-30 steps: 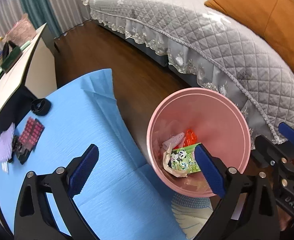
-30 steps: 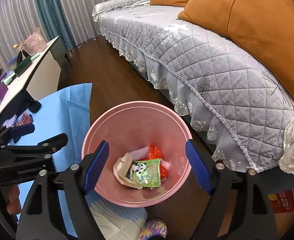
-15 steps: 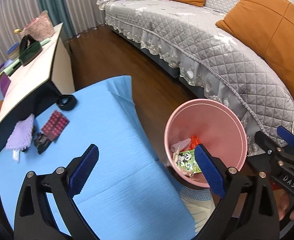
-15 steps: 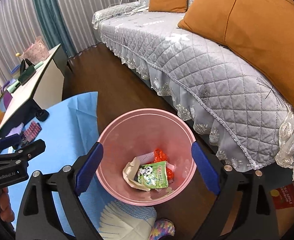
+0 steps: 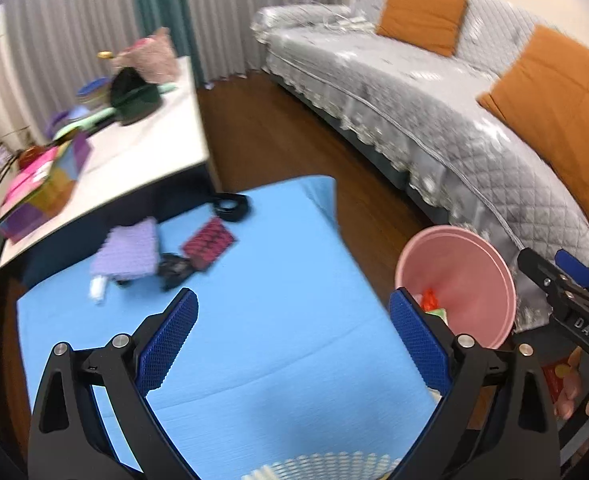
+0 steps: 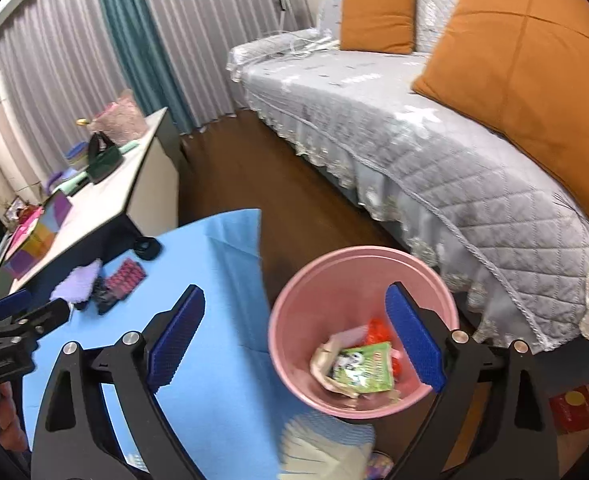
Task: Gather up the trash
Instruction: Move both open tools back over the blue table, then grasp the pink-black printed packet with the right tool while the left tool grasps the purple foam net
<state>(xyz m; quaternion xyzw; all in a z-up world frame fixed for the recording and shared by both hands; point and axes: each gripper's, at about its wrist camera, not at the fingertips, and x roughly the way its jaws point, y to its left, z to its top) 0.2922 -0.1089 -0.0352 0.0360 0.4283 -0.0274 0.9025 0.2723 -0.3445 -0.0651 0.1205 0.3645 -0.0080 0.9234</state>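
Note:
A pink bin (image 6: 354, 276) stands on the floor beside the blue-covered table (image 6: 222, 288). In it lie a green panda packet (image 6: 364, 366), an orange wrapper (image 6: 378, 330) and crumpled paper. My right gripper (image 6: 294, 292) hangs open above the bin's left rim, nothing between its pads. My left gripper (image 5: 293, 300) is open and empty over the blue table (image 5: 286, 320), with the bin (image 5: 466, 264) to its right. At the table's far side lie a purple cloth (image 5: 130, 248), a red blister pack (image 5: 208, 242), a black ring (image 5: 230, 206) and a small white scrap (image 5: 98, 288).
A grey quilted sofa (image 6: 434, 152) with orange cushions (image 6: 534, 68) runs along the right. A white side table (image 5: 146, 152) with colourful clutter stands behind the blue one. Dark wooden floor (image 6: 294, 200) lies between. A red box (image 6: 578, 404) sits on the floor at right.
Both grippers have risen and drawn back from the bin. The left view has swung left, so more of the blue table and its items shows. The right jaws have widened a little.

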